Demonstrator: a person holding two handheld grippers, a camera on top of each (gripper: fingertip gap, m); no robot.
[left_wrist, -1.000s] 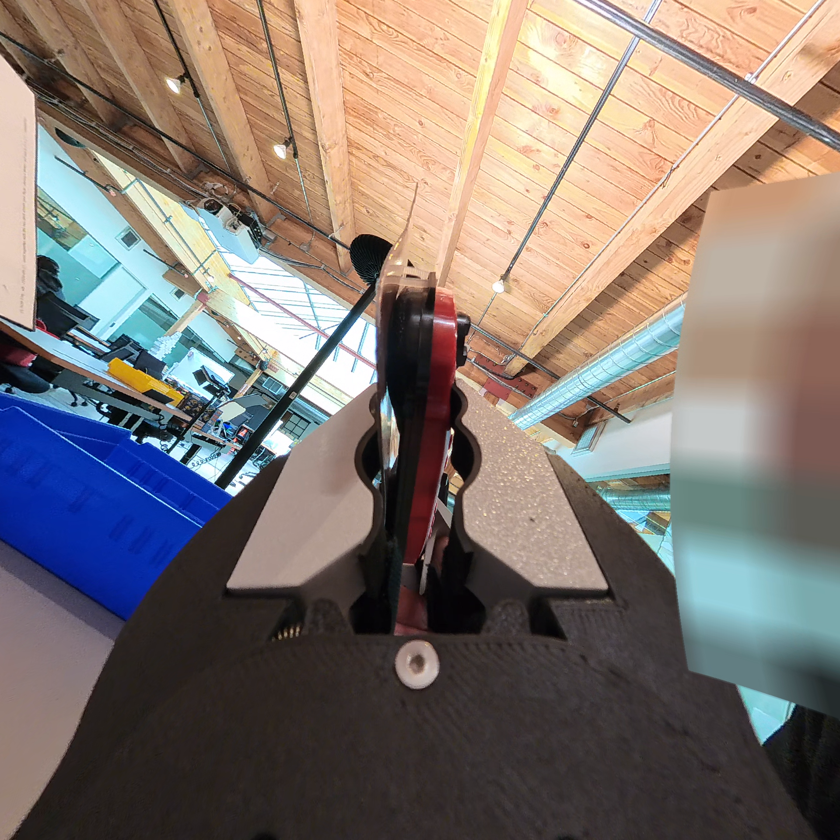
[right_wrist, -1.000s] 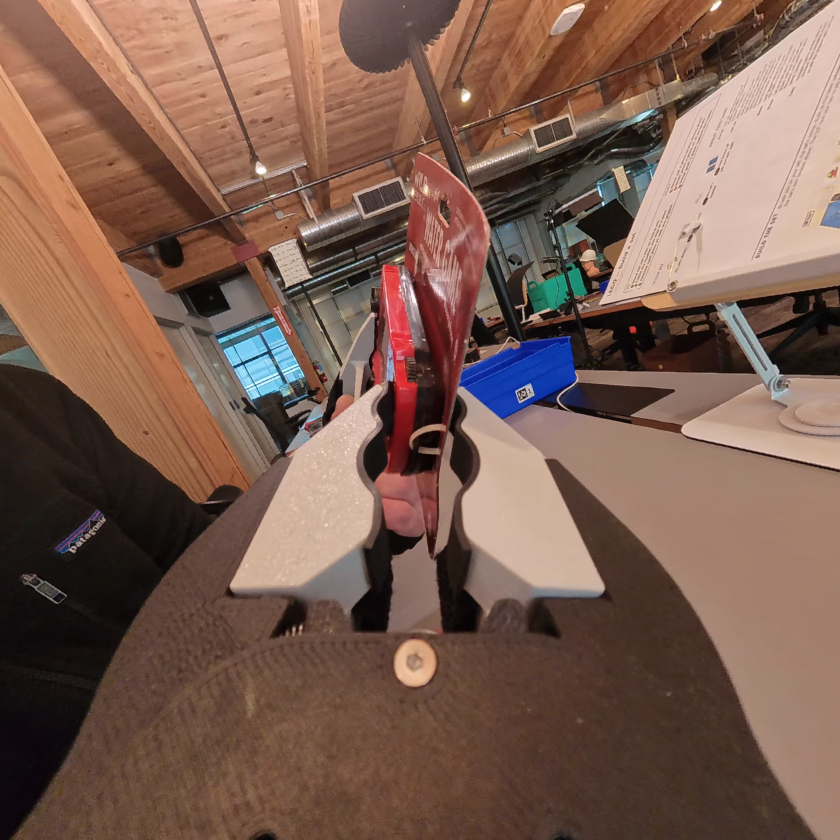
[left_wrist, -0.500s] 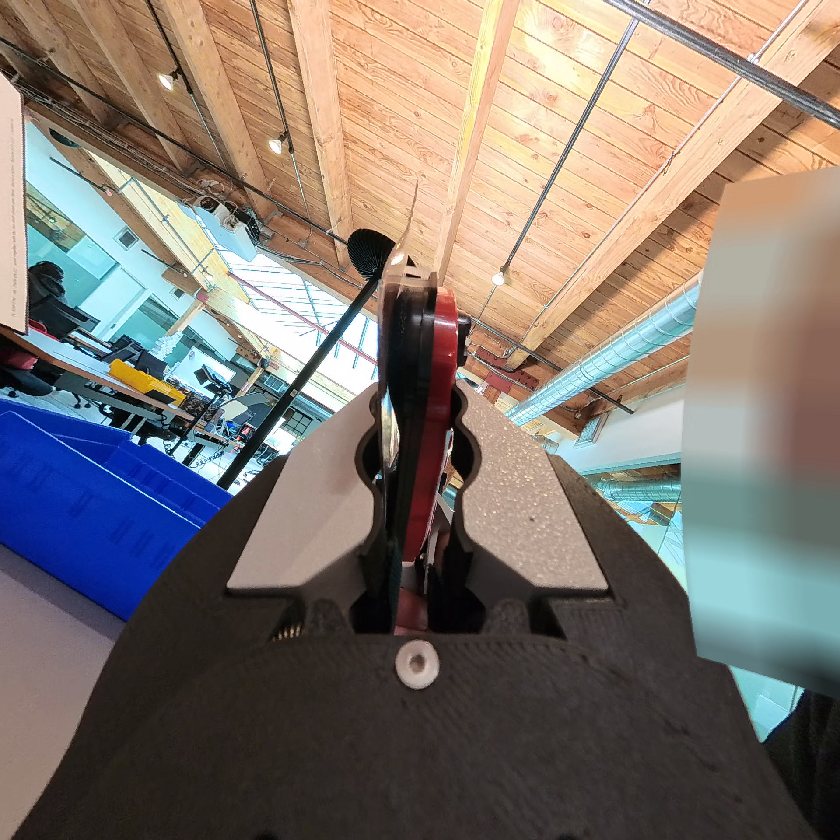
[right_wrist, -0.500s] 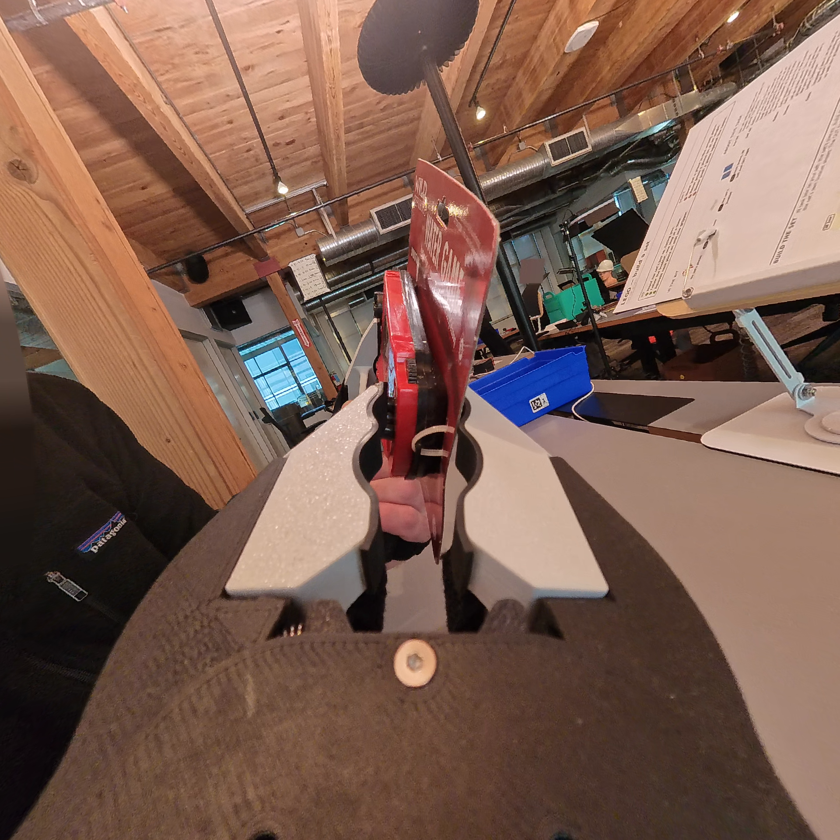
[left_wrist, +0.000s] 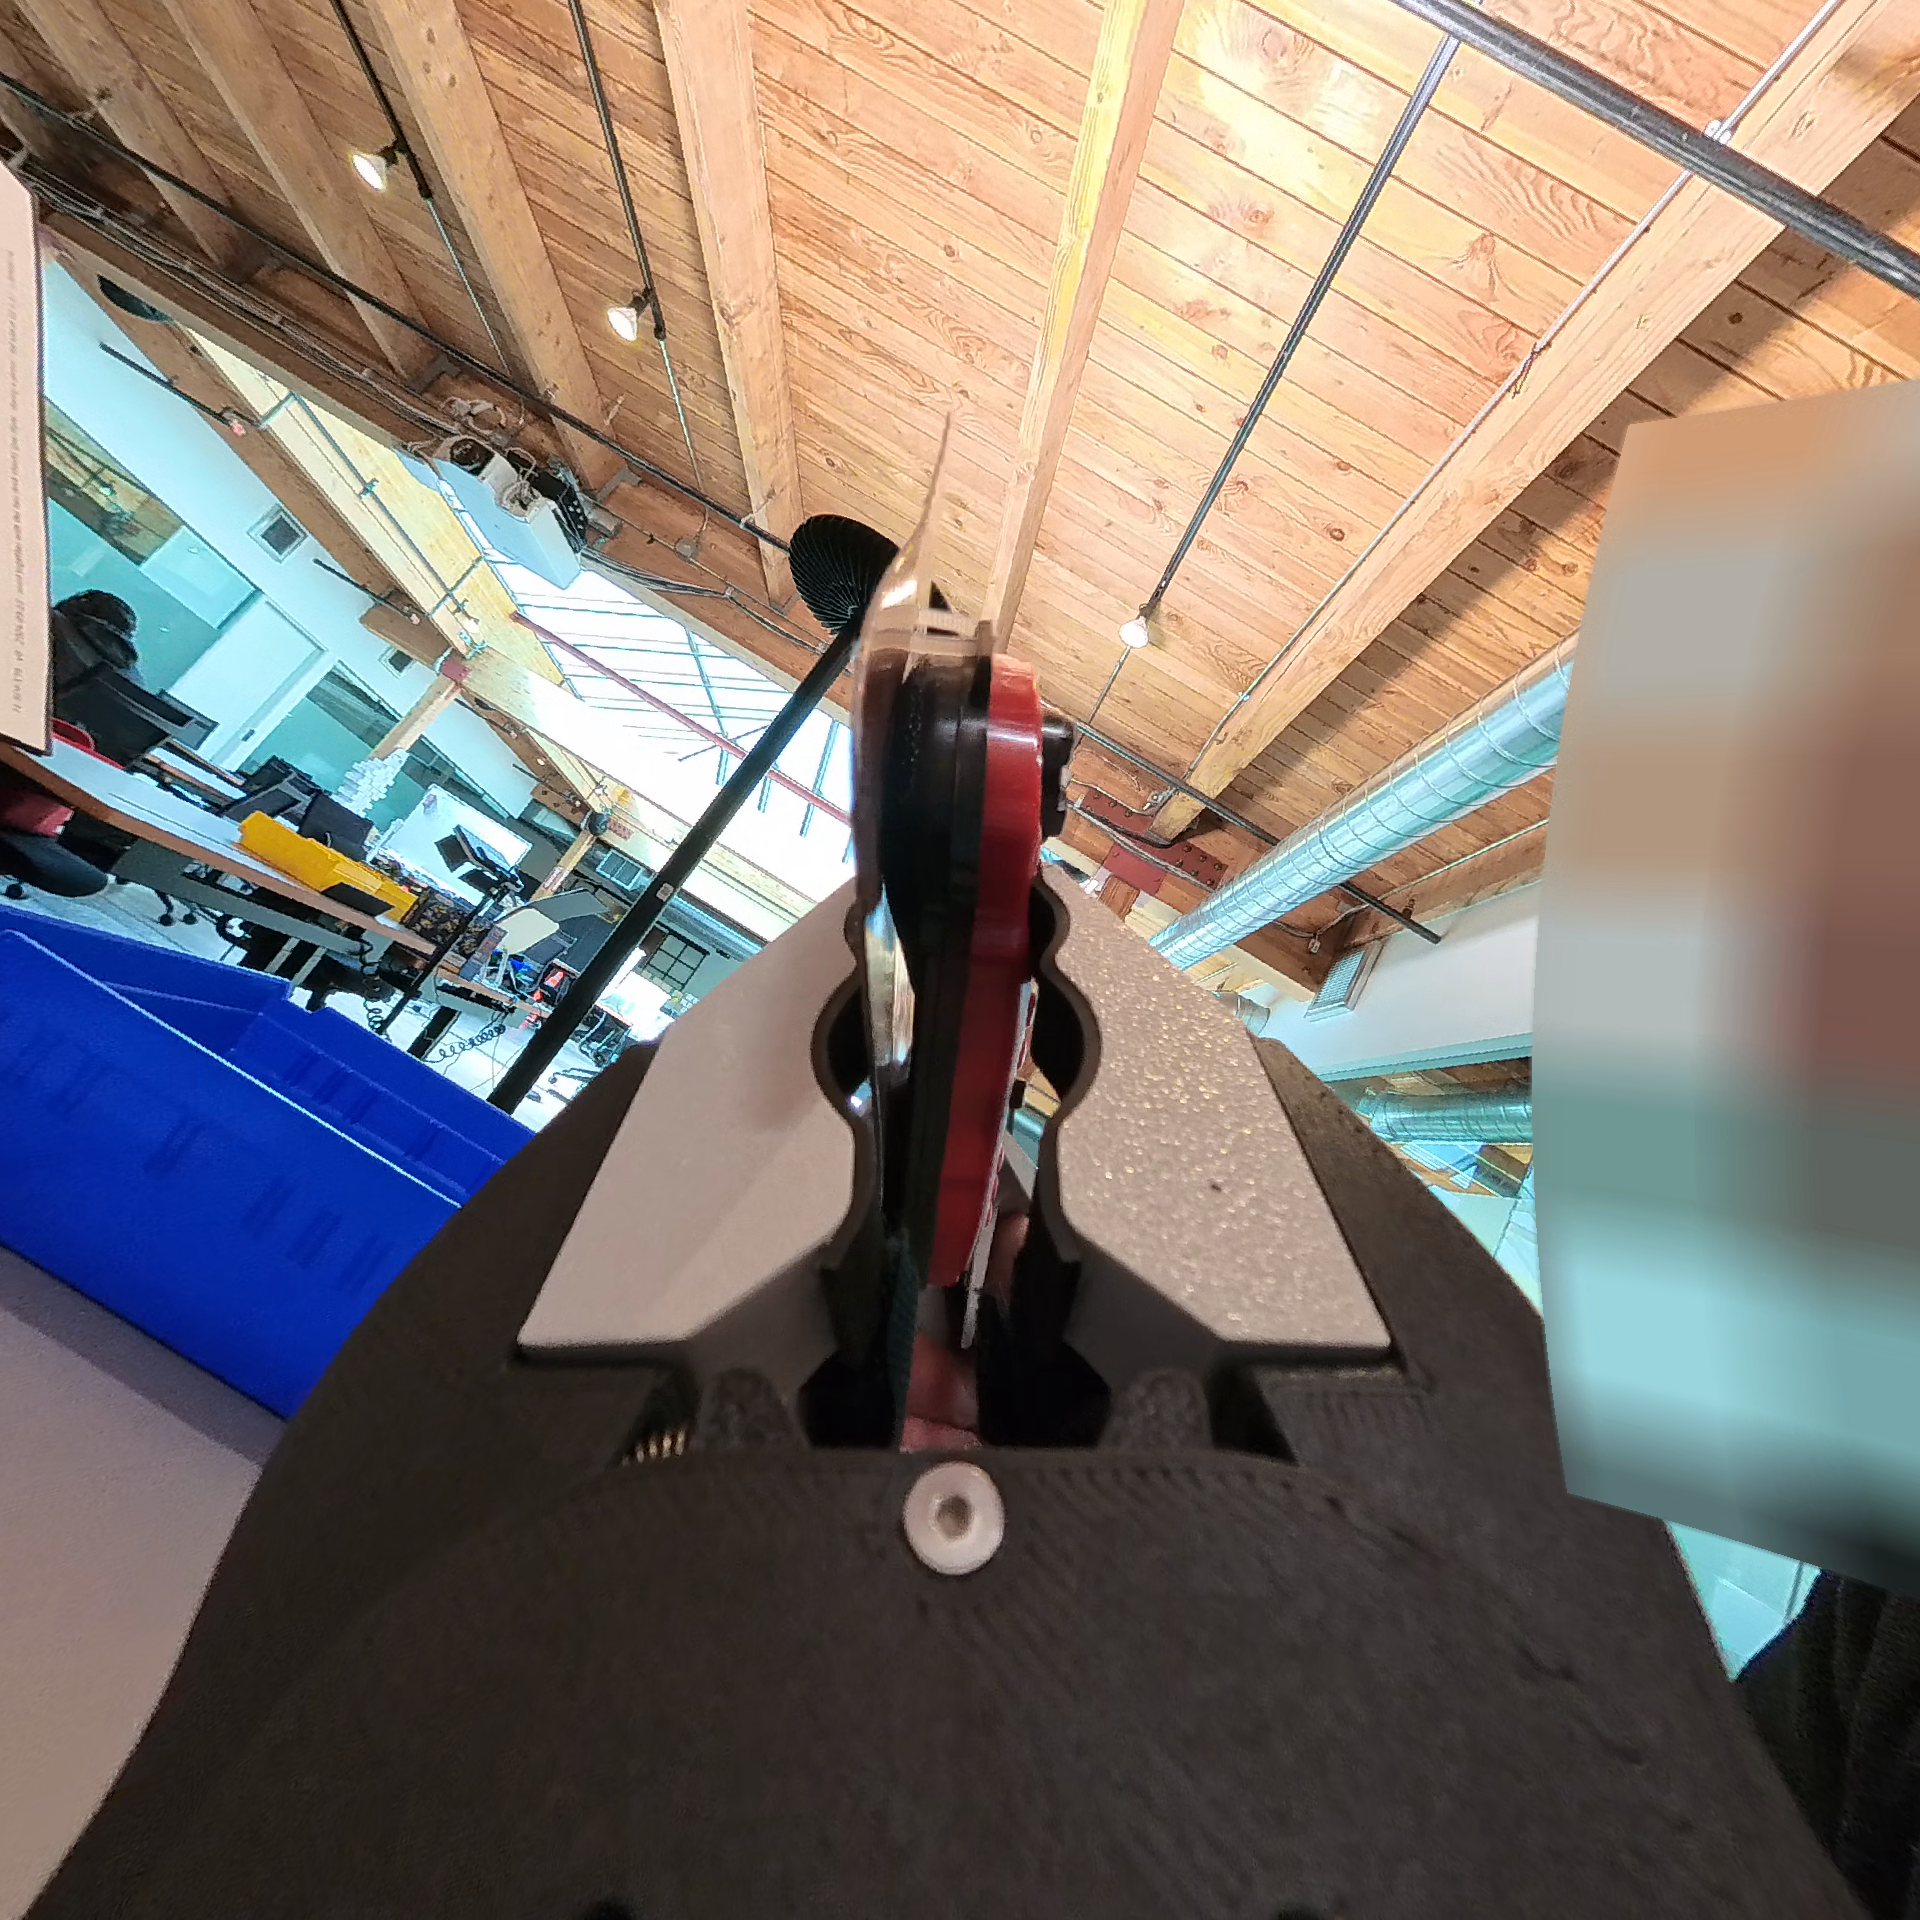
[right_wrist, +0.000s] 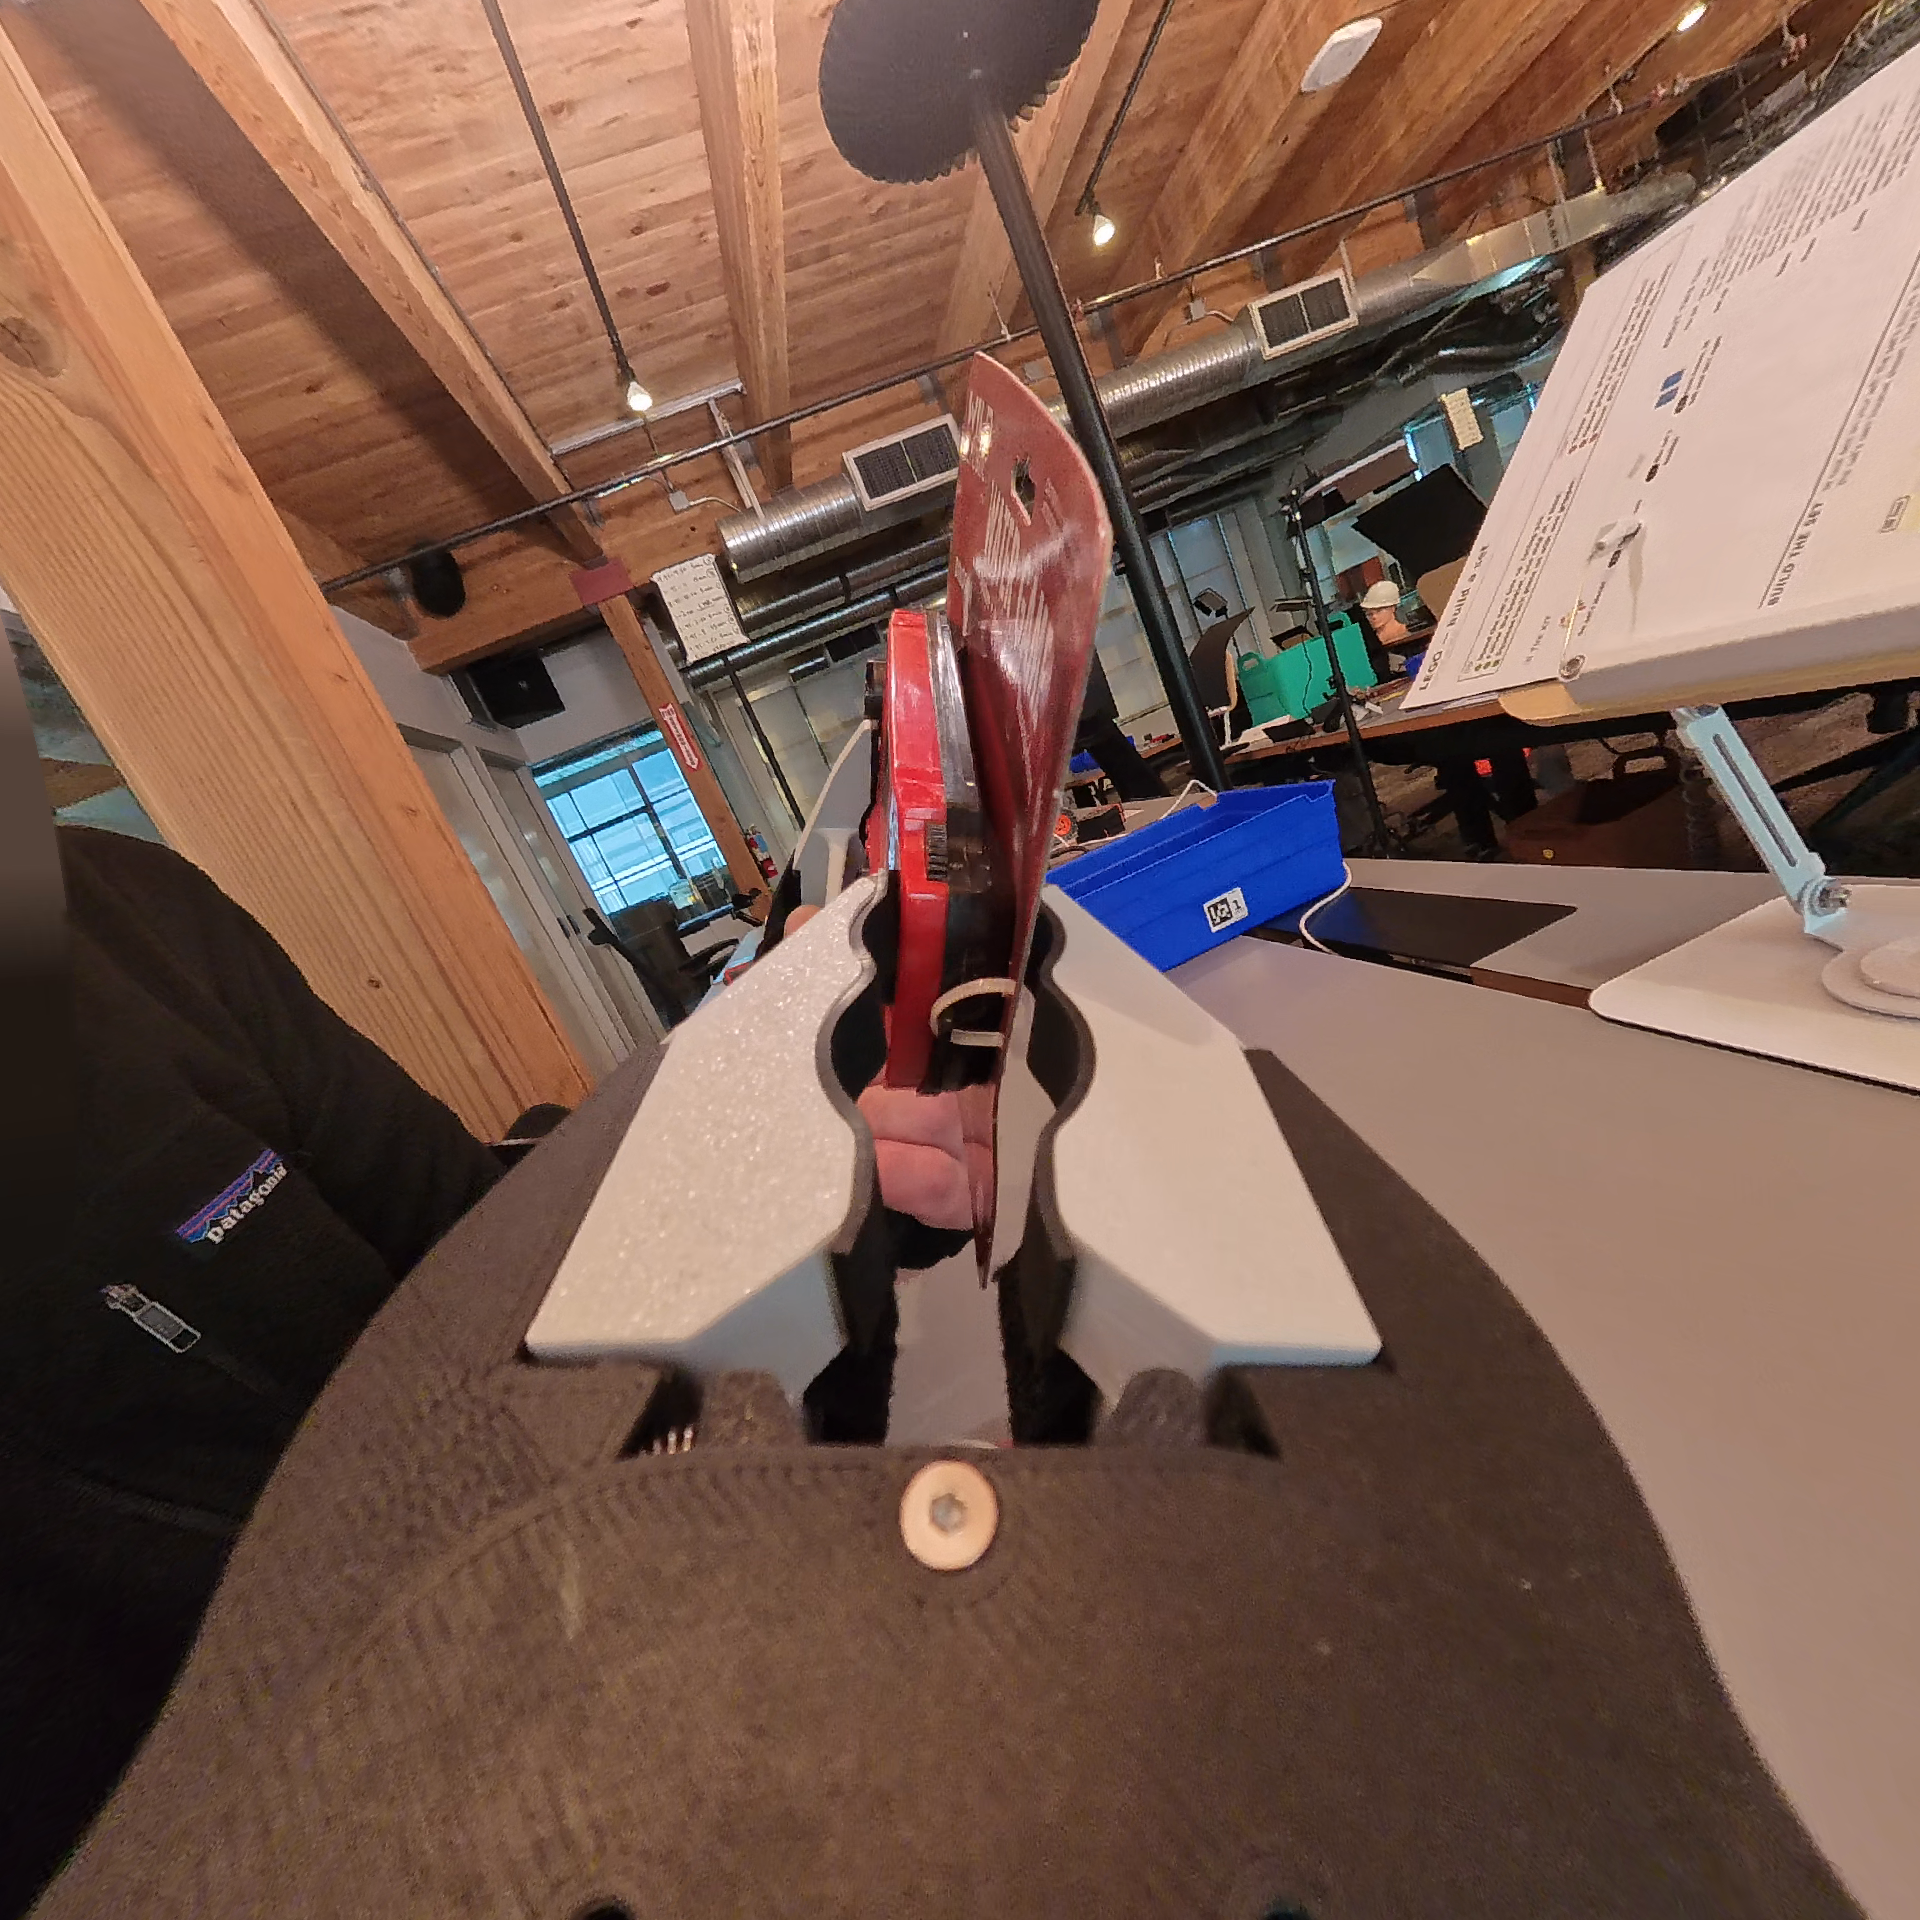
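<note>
Tilting upward, left gripper (left_wrist: 951, 1049) clamped on red packaged toy (left_wrist: 977, 935) | right gripper (right_wrist: 951, 1049) pinching its backing card (right_wrist: 1023, 727)

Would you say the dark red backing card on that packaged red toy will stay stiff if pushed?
Probably not: the dark red backing card already curves above the red toy, suggesting thin, bendy cardboard. Its glossy sheen hints at slipperiness.

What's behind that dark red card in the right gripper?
A red and black toy tied against the card with a white tie; below, a hand. The toy's front is hidden.
</note>
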